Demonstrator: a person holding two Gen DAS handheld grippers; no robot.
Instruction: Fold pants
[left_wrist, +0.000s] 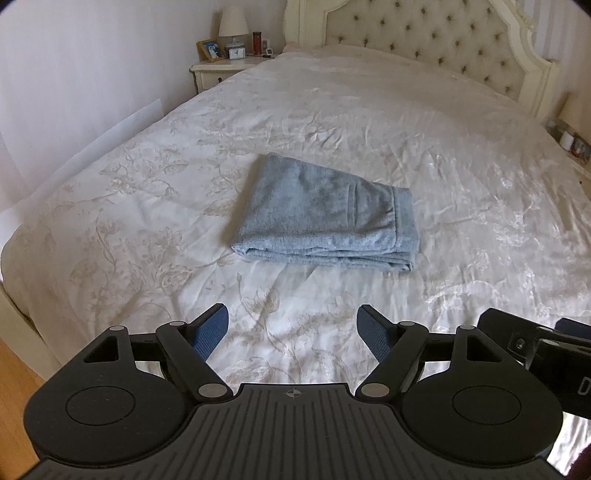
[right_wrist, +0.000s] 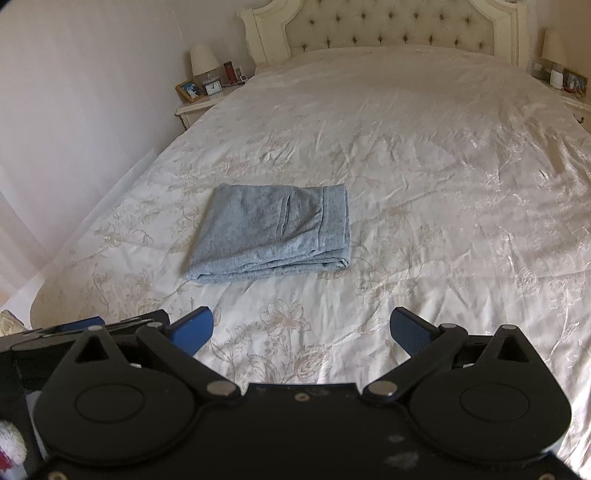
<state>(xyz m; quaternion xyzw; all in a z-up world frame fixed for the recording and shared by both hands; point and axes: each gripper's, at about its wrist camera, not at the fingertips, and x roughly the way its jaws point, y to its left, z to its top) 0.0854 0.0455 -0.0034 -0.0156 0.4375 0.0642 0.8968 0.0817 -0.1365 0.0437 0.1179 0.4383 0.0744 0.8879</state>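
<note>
Left wrist: fleecy grey pants (left_wrist: 325, 218) folded rectangular; both hand-held grippers released.

The bed (left_wrist: 461, 155) runs off both sides of each view, its near edge hidden behind the gripper bodies. How many layers the folded pants (left_wrist: 325, 218) hold can't be told. The items on the nightstand (left_wrist: 218, 70) are too small to read; the far-side table (right_wrist: 569, 96) is cut by the edge
</note>
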